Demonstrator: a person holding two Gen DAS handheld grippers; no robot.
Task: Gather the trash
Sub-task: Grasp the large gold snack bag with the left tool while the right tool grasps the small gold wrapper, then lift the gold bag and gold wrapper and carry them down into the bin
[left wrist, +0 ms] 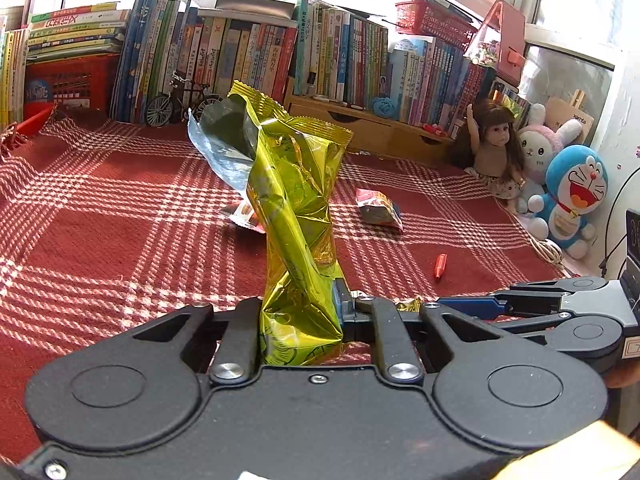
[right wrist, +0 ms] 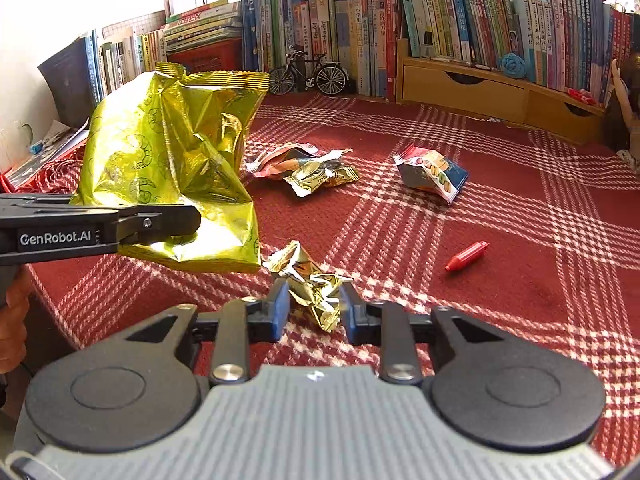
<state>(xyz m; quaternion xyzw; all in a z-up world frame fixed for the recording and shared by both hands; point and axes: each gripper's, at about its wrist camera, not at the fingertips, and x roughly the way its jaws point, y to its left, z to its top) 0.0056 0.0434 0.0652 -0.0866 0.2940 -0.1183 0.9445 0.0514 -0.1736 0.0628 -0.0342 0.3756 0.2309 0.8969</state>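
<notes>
My left gripper [left wrist: 301, 302] is shut on the lower end of a crumpled yellow-green foil bag [left wrist: 296, 184], which it holds upright above the red checked cloth [left wrist: 120, 220]. The right wrist view shows the same bag [right wrist: 172, 168] and the left gripper [right wrist: 188, 220] coming in from the left. My right gripper [right wrist: 314, 312] is low over the cloth. Its blue fingers press both sides of a crumpled gold wrapper [right wrist: 312, 284]. Farther back lie a red and gold wrapper heap [right wrist: 304, 166], a blue-white snack packet [right wrist: 432, 172] and a small red cap [right wrist: 468, 257].
Rows of books [right wrist: 360, 20] line the back, with a toy bicycle [right wrist: 308, 74] and a wooden drawer unit [right wrist: 480, 88] in front. A doll [left wrist: 496, 148] and plush toys [left wrist: 572, 196] sit at the right. The cloth's edge [right wrist: 52, 304] drops off at the left.
</notes>
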